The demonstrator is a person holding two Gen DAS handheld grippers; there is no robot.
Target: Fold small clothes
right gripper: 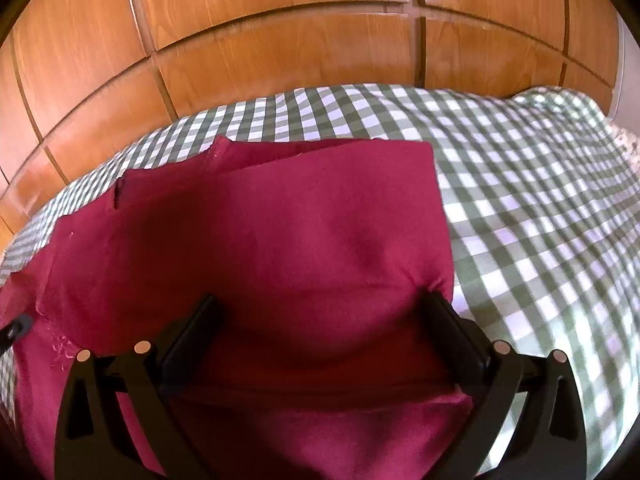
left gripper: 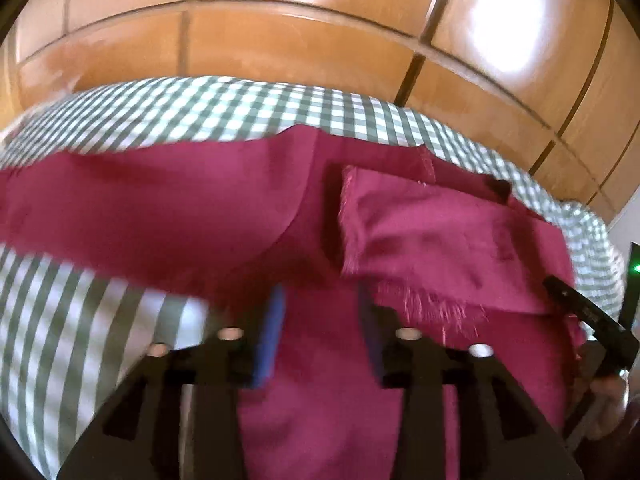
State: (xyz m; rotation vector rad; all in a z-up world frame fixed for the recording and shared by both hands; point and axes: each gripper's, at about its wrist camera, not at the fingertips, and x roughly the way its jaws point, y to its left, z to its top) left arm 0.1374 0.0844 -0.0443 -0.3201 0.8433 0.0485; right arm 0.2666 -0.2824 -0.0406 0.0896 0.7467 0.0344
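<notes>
A maroon cloth [left gripper: 200, 216] lies spread on a green and white checked bedsheet [left gripper: 240, 108]. In the left wrist view a frayed flap [left gripper: 440, 240] of the cloth is folded over on the right. My left gripper [left gripper: 320, 304] hovers low over the near edge of the cloth, its blue pads apart and nothing pinched between them. In the right wrist view the maroon cloth [right gripper: 260, 220] fills the middle. My right gripper [right gripper: 322, 308] is open wide over it, and its right finger [right gripper: 444, 316] dents the cloth near the right edge. One right gripper finger [left gripper: 580, 312] shows at the left view's edge.
Behind the bed stands a glossy wooden wardrobe front [right gripper: 280, 52] with panel seams. Bare checked bedsheet [right gripper: 540, 220] stretches to the right of the cloth. A hand [left gripper: 608, 400] shows at the left wrist view's lower right edge.
</notes>
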